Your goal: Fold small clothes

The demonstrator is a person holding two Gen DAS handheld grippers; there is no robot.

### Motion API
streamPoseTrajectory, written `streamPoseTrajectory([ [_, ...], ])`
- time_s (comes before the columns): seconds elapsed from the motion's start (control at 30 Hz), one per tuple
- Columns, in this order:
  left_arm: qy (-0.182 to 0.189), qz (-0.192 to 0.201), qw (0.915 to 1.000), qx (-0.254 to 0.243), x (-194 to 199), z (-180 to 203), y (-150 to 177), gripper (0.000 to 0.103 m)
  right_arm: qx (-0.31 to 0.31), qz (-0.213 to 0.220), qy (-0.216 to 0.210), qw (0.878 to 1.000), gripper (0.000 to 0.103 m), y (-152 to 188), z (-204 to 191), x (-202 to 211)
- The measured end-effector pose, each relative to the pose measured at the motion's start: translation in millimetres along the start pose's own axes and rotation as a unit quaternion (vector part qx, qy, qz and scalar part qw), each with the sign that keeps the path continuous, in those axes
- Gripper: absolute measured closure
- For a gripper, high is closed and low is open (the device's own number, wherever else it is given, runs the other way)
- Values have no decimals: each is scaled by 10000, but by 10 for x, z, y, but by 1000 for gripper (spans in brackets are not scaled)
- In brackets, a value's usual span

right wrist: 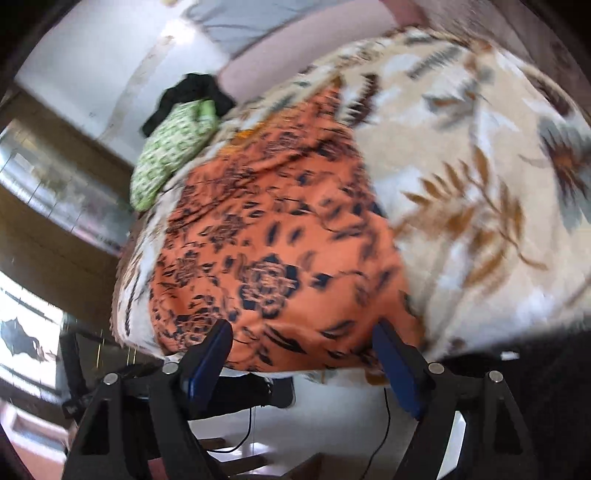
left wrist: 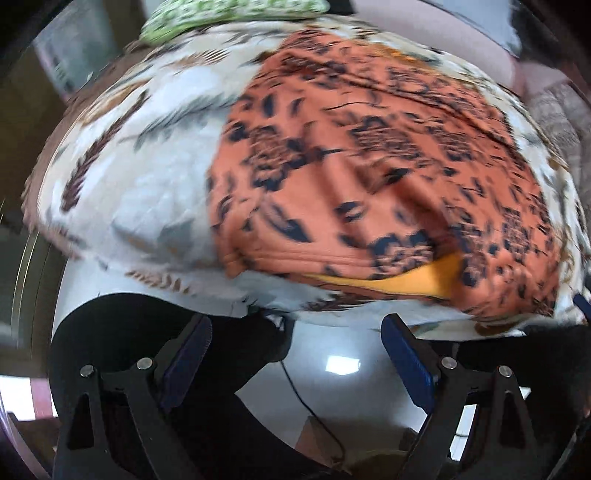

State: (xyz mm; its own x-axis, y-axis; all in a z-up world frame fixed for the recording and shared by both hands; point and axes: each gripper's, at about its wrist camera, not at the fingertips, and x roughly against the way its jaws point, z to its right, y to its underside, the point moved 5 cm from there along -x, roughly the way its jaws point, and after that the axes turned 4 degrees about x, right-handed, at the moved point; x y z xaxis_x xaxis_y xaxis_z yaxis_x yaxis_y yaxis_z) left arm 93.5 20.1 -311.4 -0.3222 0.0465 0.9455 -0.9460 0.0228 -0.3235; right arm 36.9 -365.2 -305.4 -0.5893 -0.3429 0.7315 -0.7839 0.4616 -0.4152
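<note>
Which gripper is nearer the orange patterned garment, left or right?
Right. The right gripper is open with its fingertips over the orange patterned garment's near edge. The left gripper is open, short of the garment, off the bed's edge.

Bright daylight, heavy motion blur across both views, fisheye bending at dark edges, glare on pale floor (left wrist: 341, 365)

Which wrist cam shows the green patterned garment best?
Right wrist: the green patterned garment shows nearly whole at the edge of the blanket, a black cloth behind it. Left wrist catches only a blurred strip of it at the top.
</note>
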Motion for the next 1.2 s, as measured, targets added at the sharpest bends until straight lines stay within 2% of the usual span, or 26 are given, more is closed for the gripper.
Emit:
streamPoseTrajectory([
  [0.17,57,-126,9982,591,-171,-276,-67,10,-353,-82,307,9989,22,62,313,19],
  [0.27,-7,24,9978,665,-170,-347,-149,10,-581,-196,222,9979,22,72,384,-70],
  [0.33,82,109,9963,843,-169,-416,-190,10,-631,-269,216,9974,22,91,398,-134],
  [0.5,178,-51,9929,1178,-291,-608,-248,10,-586,-494,196,9969,22,136,323,-311],
  [0.6,642,-131,9878,1414,-371,-643,-256,10,-508,-529,250,9970,22,126,292,-343],
  [0.8,1375,-65,9792,1489,-548,-564,-353,11,-639,-582,217,9960,22,113,324,-385],
  [0.83,1449,-67,9780,1502,-581,-552,-364,13,-633,-584,227,9960,22,114,321,-388],
  [0.87,1508,-97,9768,1516,-628,-548,-366,27,-623,-586,244,9960,22,116,315,-392],
  [0.9,1588,-165,9755,1513,-673,-535,-365,56,-619,-587,249,9960,22,119,314,-394],
  [0.93,1644,-257,9748,1484,-727,-517,-359,69,-613,-587,260,9961,23,121,314,-397],
  [1.07,1770,-247,9727,1477,-794,-540,-370,74,-657,-602,237,9957,25,131,325,-431],
  [1.17,1895,-276,9676,1648,-788,-600,-371,77,-666,-681,308,9950,32,147,318,-500],
  [1.2,1895,-256,9678,1639,-758,-589,-338,78,-665,-701,338,9947,37,156,311,-517],
])
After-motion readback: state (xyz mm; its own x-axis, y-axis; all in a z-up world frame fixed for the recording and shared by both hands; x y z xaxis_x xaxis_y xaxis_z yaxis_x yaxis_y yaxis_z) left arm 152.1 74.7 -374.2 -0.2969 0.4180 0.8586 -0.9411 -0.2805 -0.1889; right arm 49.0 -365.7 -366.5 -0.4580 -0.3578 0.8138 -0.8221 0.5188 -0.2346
